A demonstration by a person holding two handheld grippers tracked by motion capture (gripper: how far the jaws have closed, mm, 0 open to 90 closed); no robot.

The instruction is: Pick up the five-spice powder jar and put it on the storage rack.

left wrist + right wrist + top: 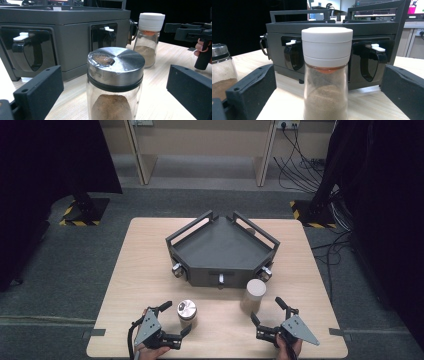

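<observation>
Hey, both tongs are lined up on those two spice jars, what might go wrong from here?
1. The steel-lidded jar is tall and narrow; an uneven close of the open left tongs could tip it.
2. The white-capped jar stands near the dark rack; a push from the right tongs might knock it against the rack.

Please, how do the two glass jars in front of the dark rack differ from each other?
The left jar has a shiny metal lid with a dent or opening on top; the right jar has a plain white plastic cap. The left jar looks shorter and wider, the right jar taller and slimmer. The left jar holds brown powder, the right jar paler, greyer powder. Both stand upright on the table, each between open tongs, untouched.
</observation>
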